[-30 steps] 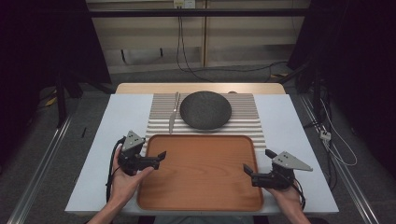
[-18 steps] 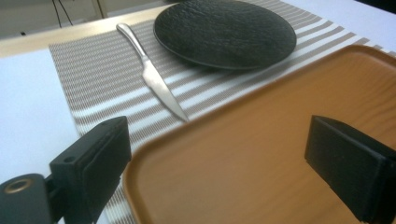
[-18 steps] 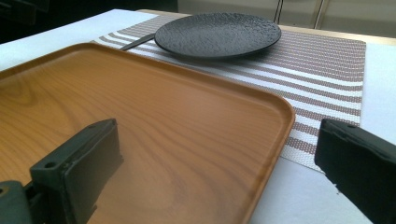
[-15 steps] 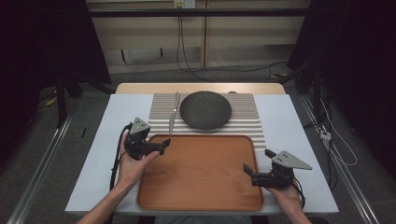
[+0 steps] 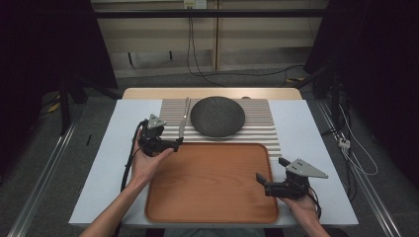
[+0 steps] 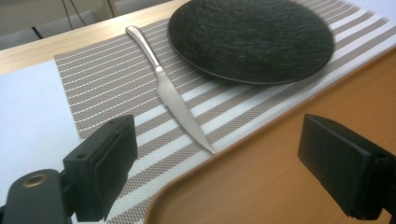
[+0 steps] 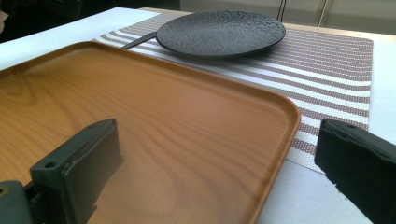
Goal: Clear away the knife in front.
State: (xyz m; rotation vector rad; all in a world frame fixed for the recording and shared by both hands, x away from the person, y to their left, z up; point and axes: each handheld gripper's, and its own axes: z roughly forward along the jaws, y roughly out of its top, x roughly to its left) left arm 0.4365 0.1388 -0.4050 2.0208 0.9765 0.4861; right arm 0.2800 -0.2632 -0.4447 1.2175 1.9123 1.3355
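Knife [image 5: 183, 121] position: on the striped placemat [image 5: 257, 126], just left of the dark plate [image 5: 217, 116], blade tip toward the tray's far left corner, handle pointing away.

Near zone: the right gripper [image 5: 263, 183] sits at the near right edge of the wooden tray [image 5: 212, 197], jaws set wide with nothing between them, in the same place as 1 second earlier. In the right gripper view the tray corner lies between the jaws without contact.

Middle zone: the left gripper [image 5: 176, 142] now stands at the tray's far left corner, just short of the knife tip. 1 second earlier it was lower along the tray's left edge; it has moved forward toward the placemat. Its jaws have just been closing slightly, yet remain wide; nothing is held between them. In the left gripper view the knife [image 6: 170, 91] lies ahead of the jaws, apart from both.

Far zone: placemat, plate and knife lie unchanged from the earlier frames.

Count: 1 knife, 1 plate, 1 placemat, 1 tray, 2 grippers, all on 1 white table [image 5: 113, 148].
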